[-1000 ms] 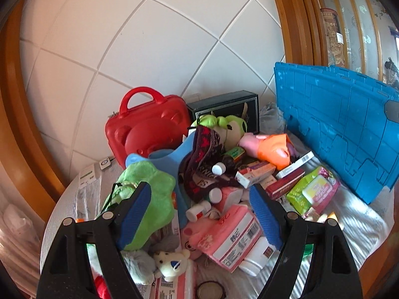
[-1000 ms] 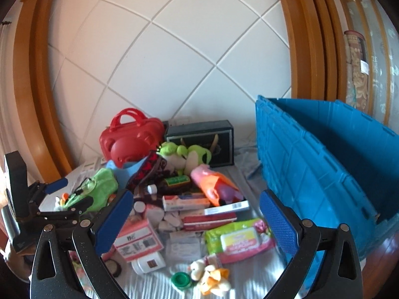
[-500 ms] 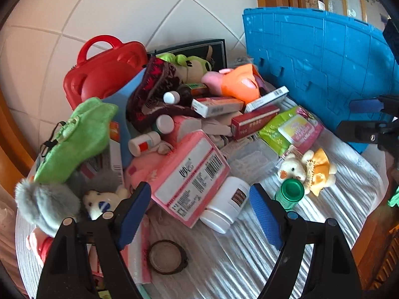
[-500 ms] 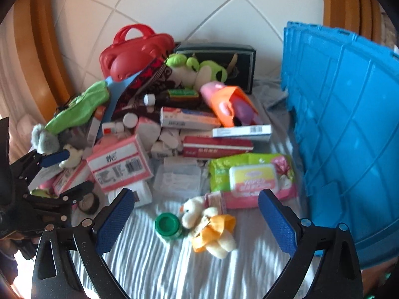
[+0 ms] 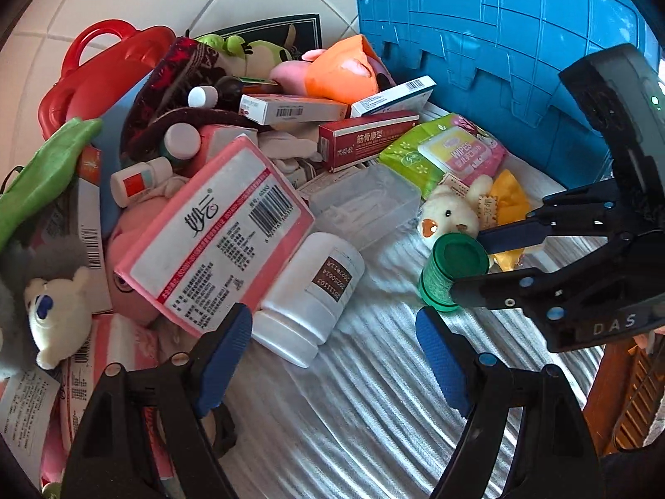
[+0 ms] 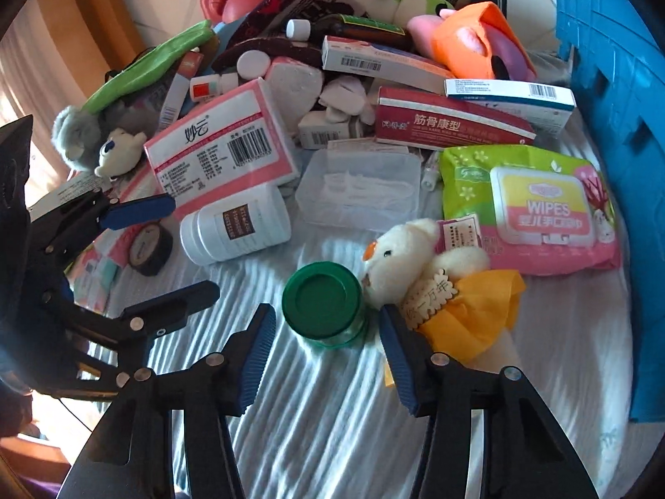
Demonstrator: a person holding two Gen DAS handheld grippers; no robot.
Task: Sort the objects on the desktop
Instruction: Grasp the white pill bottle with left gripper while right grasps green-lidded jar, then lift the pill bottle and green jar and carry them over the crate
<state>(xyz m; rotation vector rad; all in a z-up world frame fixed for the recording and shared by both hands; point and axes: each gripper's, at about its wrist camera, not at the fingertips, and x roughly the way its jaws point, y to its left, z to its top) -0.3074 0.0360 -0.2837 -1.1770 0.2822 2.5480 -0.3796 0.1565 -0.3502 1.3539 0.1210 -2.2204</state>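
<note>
One target: green-capped jar [image 6: 323,307], upright on the striped cloth [image 6: 332,416], long axis vertical.
Right gripper [image 6: 326,334]: nearer; jaws just closing, jar between them, pads not yet pressing, gap visible on the left side.
Left gripper [image 5: 334,347]: spread wide, empty, well left of the jar, nearest the white bottle [image 5: 309,295].
Beside jar: plush duck [image 6: 419,266] touching its right, crowding the right pad.
Beyond jar: clear box [image 6: 359,187], wipes pack [image 6: 528,208], blue crate [image 6: 615,83].

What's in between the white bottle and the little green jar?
Nothing: just bare striped cloth between the white bottle and the green jar. The right wrist view shows it best.
</note>
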